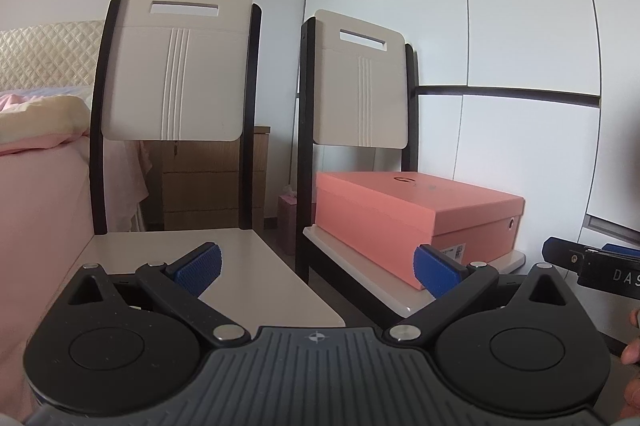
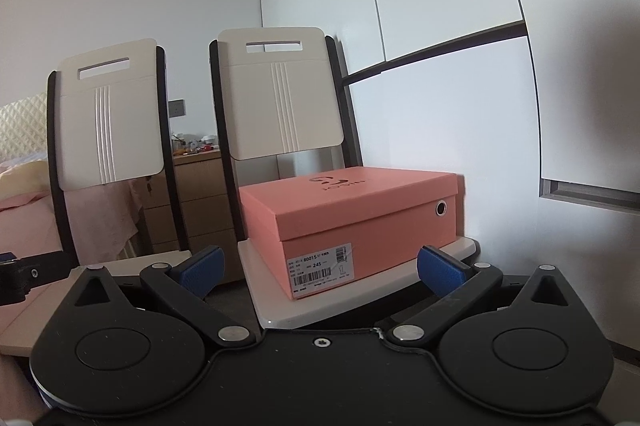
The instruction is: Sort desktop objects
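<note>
Both sets of jaws stand spread wide with nothing between them: the left gripper (image 1: 318, 272) and the right gripper (image 2: 320, 268) each show their blue ribbed pads (image 2: 440, 272) well apart and bare.

The thing to take as landmark is the closed salmon-pink cardboard shoebox (image 2: 352, 222), lid on, with a white barcode label (image 2: 320, 266) on its near end and a metal-ringed vent hole (image 2: 441, 208) on its long side. It sits on the pale seat of the right-hand cream-and-black wooden chair (image 2: 280, 106), turned at an angle so that one corner points toward the grippers. Beside the box stands a matching second chair (image 1: 176, 66), its seat bare in what shows here. Beyond the box, between the two chair backs, a light wooden drawer unit (image 2: 200, 194) carries small clutter on its top, too small to identify.

No loose desktop objects can be seen, so the sorting looks not yet begun, and the box is most likely the first thing to handle, perhaps as the container. The right gripper faces the labelled end almost squarely; the left gripper looks past the box's far-left corner. A good approach would put one gripper at each short end of the lid, pads level on the lid's rim, and lift evenly, since thin cardboard flexes and a one-sided pull could drag the box across the smooth seat.
</note>
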Demonstrator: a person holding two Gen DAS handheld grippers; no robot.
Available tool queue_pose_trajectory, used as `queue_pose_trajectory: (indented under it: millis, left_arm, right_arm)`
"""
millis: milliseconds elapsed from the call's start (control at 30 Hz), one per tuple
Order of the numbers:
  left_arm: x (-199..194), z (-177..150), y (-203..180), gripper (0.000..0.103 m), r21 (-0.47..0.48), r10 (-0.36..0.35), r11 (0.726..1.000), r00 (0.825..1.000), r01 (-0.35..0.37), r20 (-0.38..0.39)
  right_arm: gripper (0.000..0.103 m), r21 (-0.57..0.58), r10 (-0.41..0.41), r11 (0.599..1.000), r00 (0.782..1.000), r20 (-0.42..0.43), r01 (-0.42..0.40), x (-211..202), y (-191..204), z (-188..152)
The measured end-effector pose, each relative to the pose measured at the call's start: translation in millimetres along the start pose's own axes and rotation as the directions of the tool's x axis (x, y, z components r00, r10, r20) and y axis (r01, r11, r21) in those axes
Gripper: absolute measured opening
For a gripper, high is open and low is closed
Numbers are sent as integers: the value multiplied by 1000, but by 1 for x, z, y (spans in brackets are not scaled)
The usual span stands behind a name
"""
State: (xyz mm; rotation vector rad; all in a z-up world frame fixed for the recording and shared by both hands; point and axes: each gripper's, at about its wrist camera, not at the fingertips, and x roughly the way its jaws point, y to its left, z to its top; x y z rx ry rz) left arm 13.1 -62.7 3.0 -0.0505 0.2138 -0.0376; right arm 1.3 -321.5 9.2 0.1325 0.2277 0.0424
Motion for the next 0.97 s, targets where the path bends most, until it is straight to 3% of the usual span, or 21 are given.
queue_pose_trajectory:
  millis: [967]
  left_arm:
    - [5,-2,-1,103,0,8,1000,1000,-8,-26]
  right_arm:
    - [102,-54,-15,998,1000,7,15,-2,7,2]
